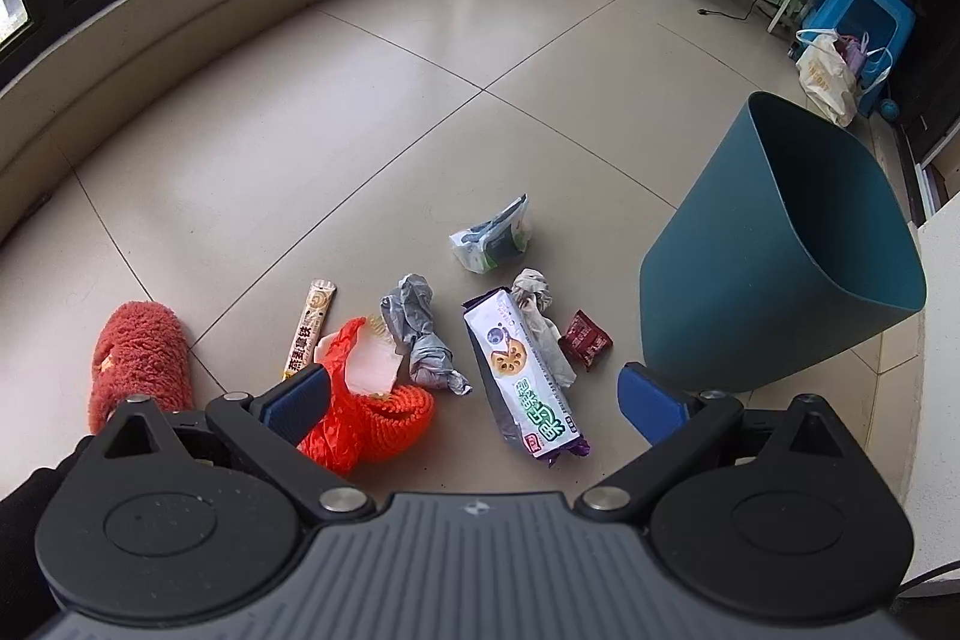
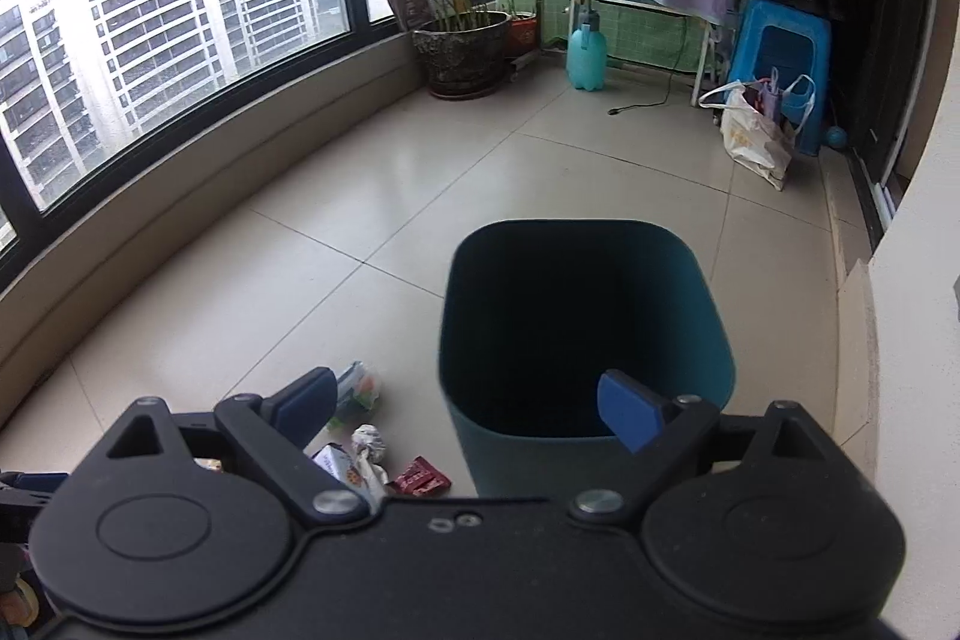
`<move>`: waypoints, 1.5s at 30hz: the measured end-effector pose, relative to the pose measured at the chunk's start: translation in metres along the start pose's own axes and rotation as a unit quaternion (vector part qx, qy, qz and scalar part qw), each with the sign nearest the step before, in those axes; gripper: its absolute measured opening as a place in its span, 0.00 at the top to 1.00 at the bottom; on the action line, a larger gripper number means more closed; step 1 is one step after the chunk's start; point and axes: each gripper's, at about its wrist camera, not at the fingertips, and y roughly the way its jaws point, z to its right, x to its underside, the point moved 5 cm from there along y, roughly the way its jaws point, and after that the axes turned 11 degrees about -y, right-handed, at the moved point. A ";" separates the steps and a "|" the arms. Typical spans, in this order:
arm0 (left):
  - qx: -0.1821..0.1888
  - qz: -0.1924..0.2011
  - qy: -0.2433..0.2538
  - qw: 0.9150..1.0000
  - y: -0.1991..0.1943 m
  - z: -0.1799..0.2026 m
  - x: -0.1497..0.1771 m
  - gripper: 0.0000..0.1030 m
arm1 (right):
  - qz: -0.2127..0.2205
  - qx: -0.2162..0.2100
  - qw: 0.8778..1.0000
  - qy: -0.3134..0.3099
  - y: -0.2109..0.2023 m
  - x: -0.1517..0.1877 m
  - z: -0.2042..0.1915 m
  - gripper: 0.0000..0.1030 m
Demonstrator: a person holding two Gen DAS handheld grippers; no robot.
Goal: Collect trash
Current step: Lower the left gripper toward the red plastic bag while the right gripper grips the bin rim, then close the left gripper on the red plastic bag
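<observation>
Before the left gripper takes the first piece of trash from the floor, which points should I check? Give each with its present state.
1. Left gripper open, holding nothing: ok.
2. Right gripper open, holding nothing: ok.
3. Teal bin upright, mouth unobstructed: ok.
4. Bin has room inside: cannot tell, interior dark.
5. Biscuit packet lies free between the left fingers' line: ok.
6. Orange plastic bag clear of the left finger: not ok, the finger overlaps it.

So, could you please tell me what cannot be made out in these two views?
- Bin bottom: right wrist view, too dark to tell whether anything lies inside.
- Biscuit packet: right wrist view, mostly behind the right gripper.
- Orange bag: left wrist view, partly behind a left gripper finger.
</observation>
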 end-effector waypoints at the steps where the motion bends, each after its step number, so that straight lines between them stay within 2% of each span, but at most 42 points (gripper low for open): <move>1: 0.000 -0.001 0.001 1.000 0.004 0.001 -0.004 0.01 | -0.011 0.008 1.000 0.005 0.007 -0.002 0.014 0.09; 6: -0.017 -0.023 0.021 0.999 0.031 -0.011 -0.012 0.01 | -0.055 0.061 0.997 0.004 0.040 -0.003 0.069 0.09; 11: -0.053 -0.084 0.006 0.995 0.082 -0.036 -0.001 0.01 | -0.100 0.070 0.992 0.020 0.081 0.010 0.106 0.10; 15: -0.073 -0.136 -0.002 0.988 0.123 -0.049 0.014 0.01 | -0.132 0.082 0.987 0.042 0.114 0.025 0.119 0.20; 18: -0.070 -0.166 0.001 0.984 0.147 -0.058 0.023 0.01 | -0.139 0.093 0.985 0.047 0.132 0.035 0.125 0.27; 23: -0.097 -0.196 0.031 0.975 0.184 -0.067 0.039 0.01 | -0.138 0.073 0.985 0.072 0.148 0.040 0.125 0.38; 27: -0.115 -0.226 0.026 0.967 0.214 -0.068 0.057 0.01 | -0.135 0.073 0.985 0.082 0.153 0.041 0.125 0.41; 29: -0.115 -0.213 0.043 0.969 0.218 -0.054 0.062 0.01 | -0.132 0.074 0.985 0.079 0.151 0.040 0.122 0.41; 31: -0.126 -0.188 0.085 0.970 0.220 -0.035 0.065 0.01 | -0.128 0.075 0.986 0.080 0.151 0.039 0.125 0.41; 35: -0.155 -0.162 0.117 0.968 0.224 -0.027 0.067 0.01 | -0.128 0.078 0.985 0.085 0.151 0.039 0.131 0.41; 37: -0.149 -0.152 0.105 0.971 0.218 -0.039 0.059 0.01 | -0.128 0.073 0.985 0.087 0.150 0.039 0.130 0.41; 40: -0.140 -0.168 0.063 0.974 0.213 -0.069 0.047 0.01 | -0.131 0.069 0.985 0.083 0.152 0.041 0.131 0.42; 45: -0.138 -0.190 0.009 0.972 0.228 -0.122 0.036 0.01 | -0.142 0.058 0.984 0.093 0.159 0.042 0.130 0.52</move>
